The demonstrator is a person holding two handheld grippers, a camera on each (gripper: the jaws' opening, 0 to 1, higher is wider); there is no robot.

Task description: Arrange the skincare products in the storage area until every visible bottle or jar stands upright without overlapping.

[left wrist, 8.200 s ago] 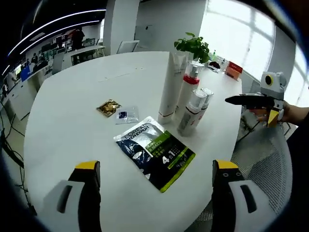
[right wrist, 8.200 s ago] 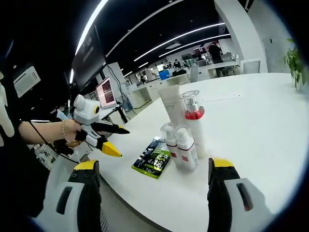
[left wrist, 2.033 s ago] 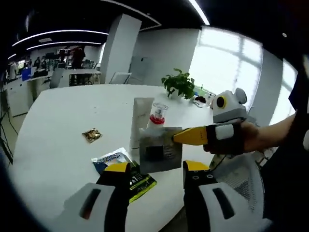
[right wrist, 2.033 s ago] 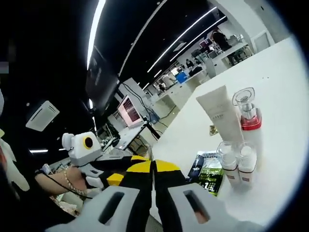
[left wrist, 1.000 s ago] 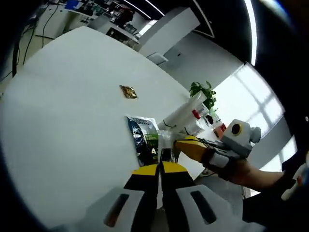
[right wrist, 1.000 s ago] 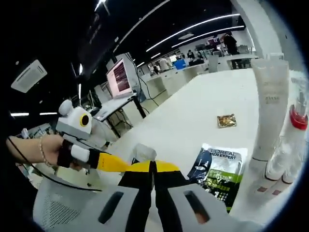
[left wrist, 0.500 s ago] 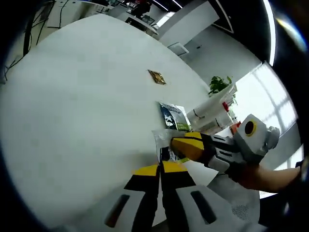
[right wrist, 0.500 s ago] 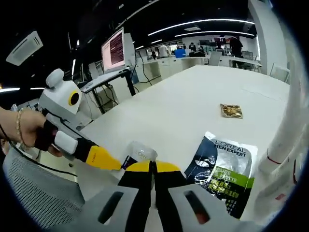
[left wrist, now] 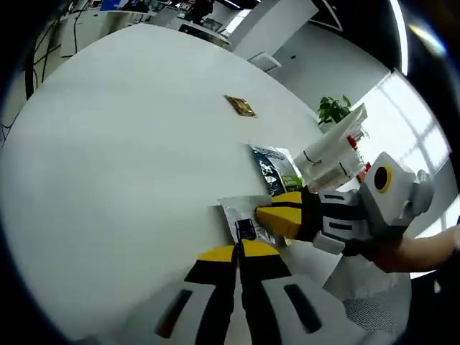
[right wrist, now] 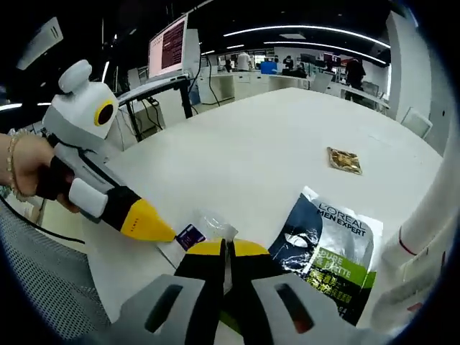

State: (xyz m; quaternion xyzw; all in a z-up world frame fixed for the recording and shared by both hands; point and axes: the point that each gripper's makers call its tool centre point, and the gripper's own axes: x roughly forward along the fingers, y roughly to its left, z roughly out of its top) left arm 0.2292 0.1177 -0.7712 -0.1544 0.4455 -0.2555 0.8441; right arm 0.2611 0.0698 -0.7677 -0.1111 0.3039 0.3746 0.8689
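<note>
A small clear sachet with a dark blue label is pinched from two sides, low over the white table near its front edge. My left gripper is shut on its near edge. My right gripper comes in from the right, shut on its other edge. In the right gripper view the sachet sits between my right gripper and the left gripper. Beyond it lies a flat L'Oreal pouch. A white tube and pump bottles stand behind the pouch.
A small gold sachet lies alone farther out on the table. A potted plant stands at the far side. Desks and monitors stand beyond the table edge. A wide bare stretch of table lies to the left.
Both grippers, open 8 s ago, have shut on the clear sachet and carried it from beside the gold sachet. Over the last second they have lowered it toward the table's front edge.
</note>
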